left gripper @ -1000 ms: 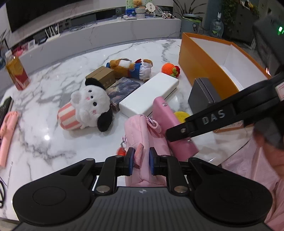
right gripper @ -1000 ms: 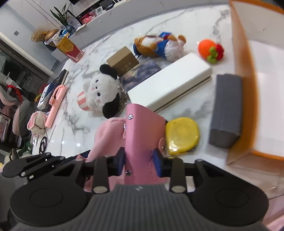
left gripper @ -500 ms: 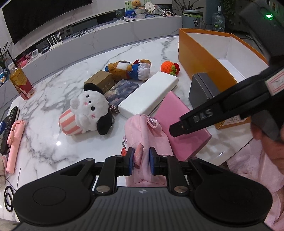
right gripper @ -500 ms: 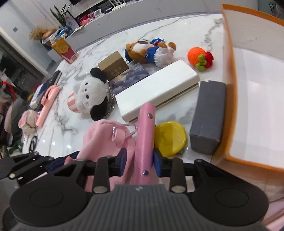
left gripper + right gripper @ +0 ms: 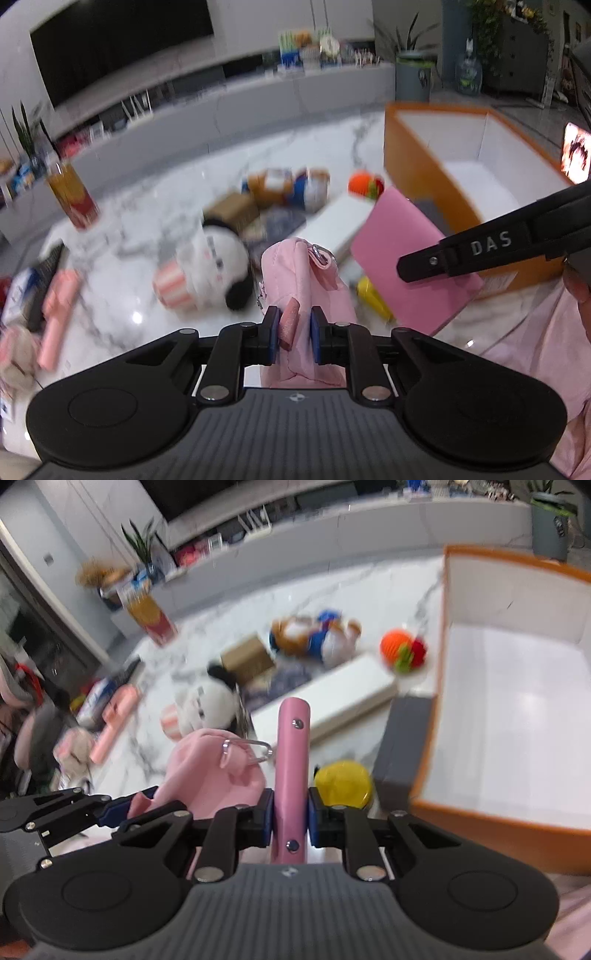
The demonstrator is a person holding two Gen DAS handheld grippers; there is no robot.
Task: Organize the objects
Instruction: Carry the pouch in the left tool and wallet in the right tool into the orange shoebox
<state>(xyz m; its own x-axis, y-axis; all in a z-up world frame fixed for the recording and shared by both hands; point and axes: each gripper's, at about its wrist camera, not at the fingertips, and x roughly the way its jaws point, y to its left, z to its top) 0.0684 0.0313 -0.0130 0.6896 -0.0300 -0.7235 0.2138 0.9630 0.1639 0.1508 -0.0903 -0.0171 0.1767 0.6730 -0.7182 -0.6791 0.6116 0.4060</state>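
Observation:
My left gripper (image 5: 293, 334) is shut on a tab of a soft pink pouch (image 5: 301, 273) and holds it lifted above the marble table (image 5: 122, 266). The pouch also shows in the right wrist view (image 5: 210, 771), with a metal clip on top. My right gripper (image 5: 290, 814) is shut on a flat pink case (image 5: 291, 768), held edge-up; in the left wrist view the case (image 5: 402, 258) hangs in the air beside the pouch. The orange box (image 5: 517, 686) with a white inside stands open at the right.
On the table lie a panda plush (image 5: 207, 705), a white long box (image 5: 328, 698), a grey box (image 5: 404, 734), a yellow disc (image 5: 343, 782), an orange knitted toy (image 5: 402, 650), a bear plush (image 5: 314, 637), a brown carton (image 5: 247, 659) and a pink stick (image 5: 114, 716).
Both grippers have risen, lifting the pouch and the pink case off the table. The case has turned from flat to edge-up. The views are blurred by the motion.

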